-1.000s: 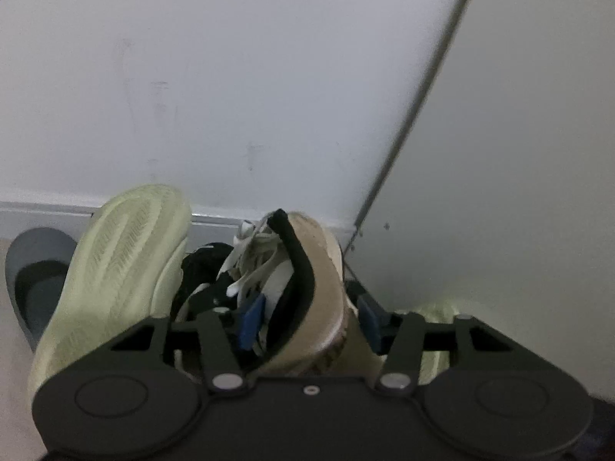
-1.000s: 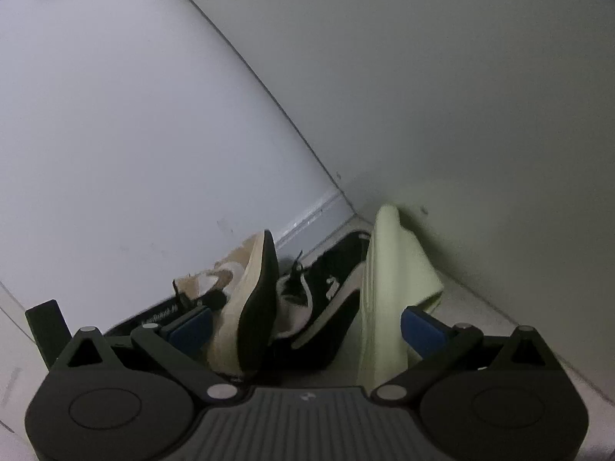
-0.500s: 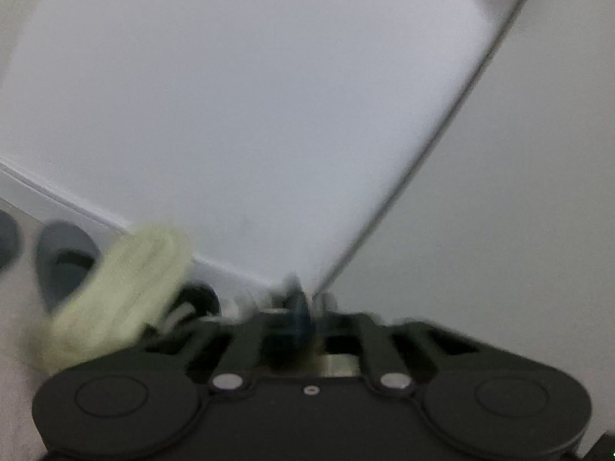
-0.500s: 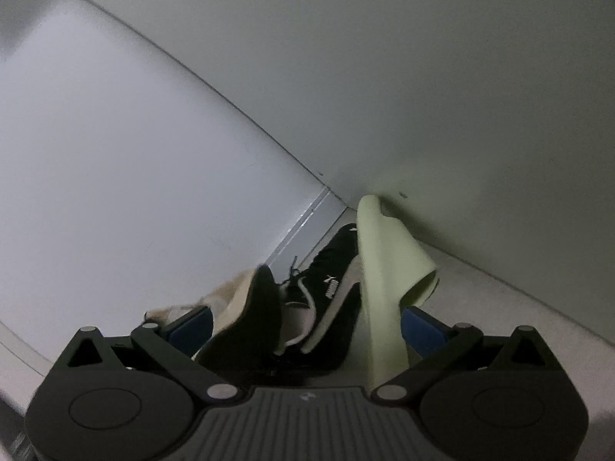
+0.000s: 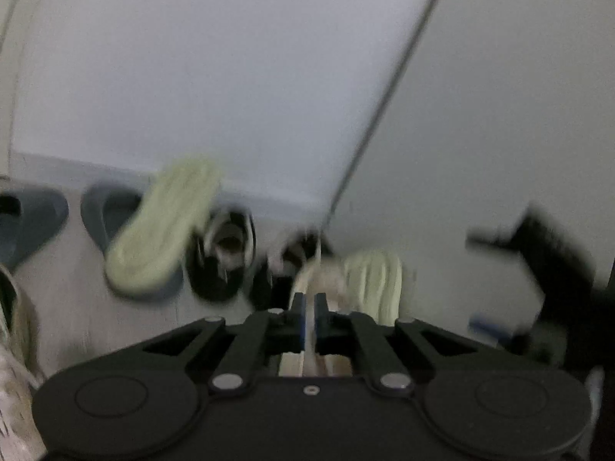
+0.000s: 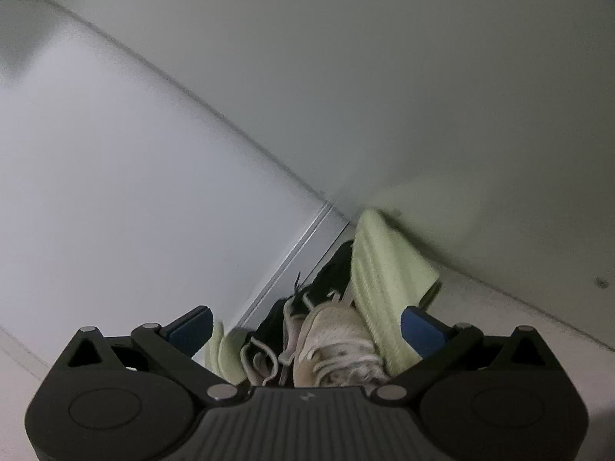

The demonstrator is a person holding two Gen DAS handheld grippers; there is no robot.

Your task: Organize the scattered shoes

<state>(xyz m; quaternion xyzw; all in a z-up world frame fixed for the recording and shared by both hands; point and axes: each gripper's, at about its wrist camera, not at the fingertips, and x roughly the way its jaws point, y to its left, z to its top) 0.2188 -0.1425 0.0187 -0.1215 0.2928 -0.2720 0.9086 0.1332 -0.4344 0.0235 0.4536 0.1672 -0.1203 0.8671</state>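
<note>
The shoes are bunched up in the corner where the two walls meet. In the right wrist view a tan sneaker with pale laces sits right in front of the right gripper, with a black sneaker behind it and a pale green slipper standing on edge against the right-hand wall. That gripper's fingers are spread wide with the blue pads either side of the tan sneaker, not touching anything I can see. The left wrist view is blurry but shows more of the floor: another green slipper tipped up sole-out, a black sneaker beside it, and two grey slippers along the baseboard, none of which show in the other view. The left gripper is pinched nearly closed on a thin pale strip of something, too smeared to say what. A dark blurred shape sits off to the right.
</note>
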